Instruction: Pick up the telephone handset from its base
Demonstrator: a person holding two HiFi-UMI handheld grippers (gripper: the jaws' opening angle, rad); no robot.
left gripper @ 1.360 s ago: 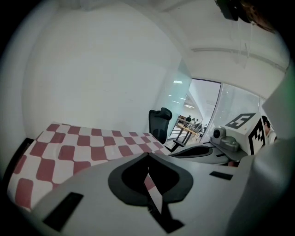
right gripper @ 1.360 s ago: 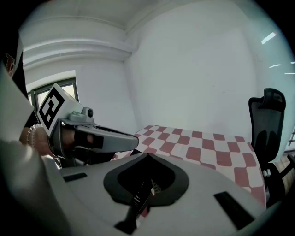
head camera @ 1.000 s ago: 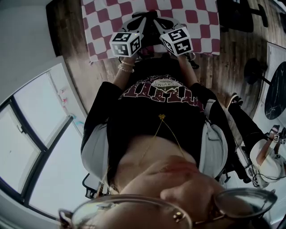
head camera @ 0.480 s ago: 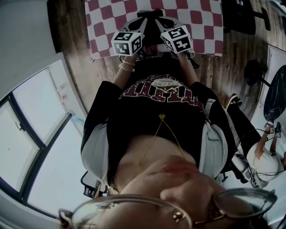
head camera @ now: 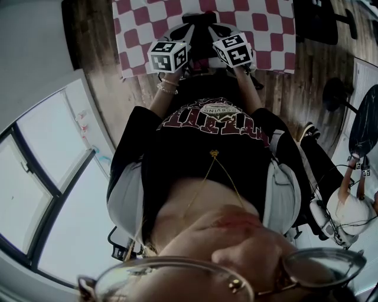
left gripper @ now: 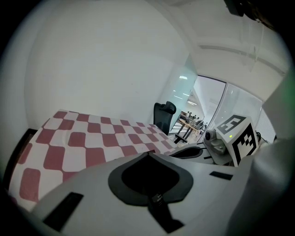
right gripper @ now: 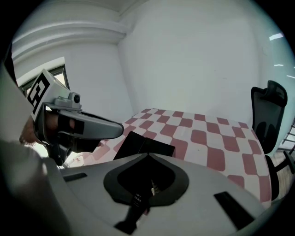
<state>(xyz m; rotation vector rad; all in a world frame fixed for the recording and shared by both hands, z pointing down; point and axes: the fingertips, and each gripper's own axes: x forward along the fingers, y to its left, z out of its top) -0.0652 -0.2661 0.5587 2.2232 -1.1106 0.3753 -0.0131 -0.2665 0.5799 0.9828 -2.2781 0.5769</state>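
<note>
A table under a red-and-white checkered cloth [head camera: 260,23] lies ahead of me. On it sits a black boxy object [right gripper: 143,145], also seen as a dark shape [head camera: 198,17] in the head view; I cannot make out a handset on it. My left gripper [head camera: 188,26] and right gripper [head camera: 207,26] hover side by side over the cloth's near edge, tips close to that object. The left gripper [left gripper: 147,153] is shut with nothing in it. The right gripper [right gripper: 147,154] is likewise shut and empty, its tip just short of the black object.
A black office chair [right gripper: 267,115] stands past the far right end of the table. Wooden floor [head camera: 307,65] surrounds the table. A round dark table [head camera: 363,118] and another person [head camera: 354,200] are at the right edge; a glass partition [head camera: 47,177] is at the left.
Both grippers have sunk a little toward the cloth, jaws unchanged. The person at the right edge has shifted.
</note>
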